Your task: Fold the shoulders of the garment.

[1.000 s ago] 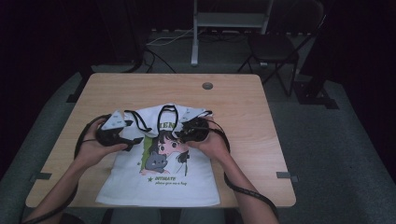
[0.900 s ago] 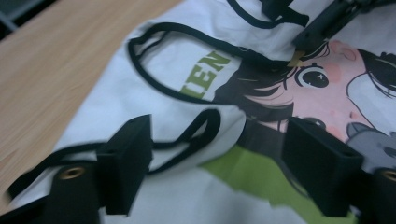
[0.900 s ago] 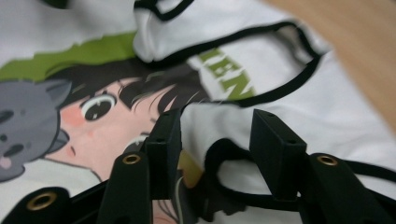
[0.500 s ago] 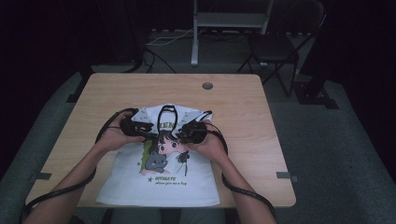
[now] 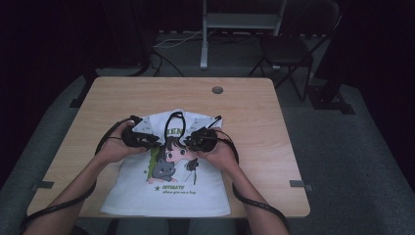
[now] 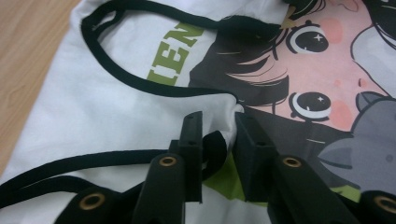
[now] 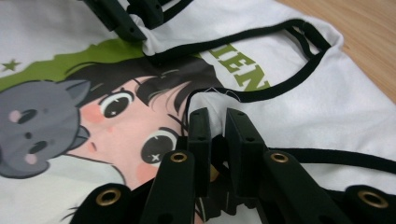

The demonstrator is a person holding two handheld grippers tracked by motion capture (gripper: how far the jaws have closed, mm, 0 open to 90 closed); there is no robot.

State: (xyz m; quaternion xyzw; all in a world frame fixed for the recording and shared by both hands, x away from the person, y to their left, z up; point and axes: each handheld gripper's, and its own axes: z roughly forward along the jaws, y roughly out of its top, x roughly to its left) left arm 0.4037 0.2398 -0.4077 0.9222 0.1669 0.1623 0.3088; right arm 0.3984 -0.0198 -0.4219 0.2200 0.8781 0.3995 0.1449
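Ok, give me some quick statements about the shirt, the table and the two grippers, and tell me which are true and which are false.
1. The white T-shirt lies on a wooden table. True.
2. The left gripper has a fold of the shirt's fabric pinched between its fingers. True.
3. The right gripper hangs open above bare wood. False: its fingers are closed on shirt fabric beside the cartoon face.
4. The shirt's print shows a cartoon face and a grey cat. True.
5. The shirt hangs over the chair. False: the chair stands beyond the table with no shirt on it.
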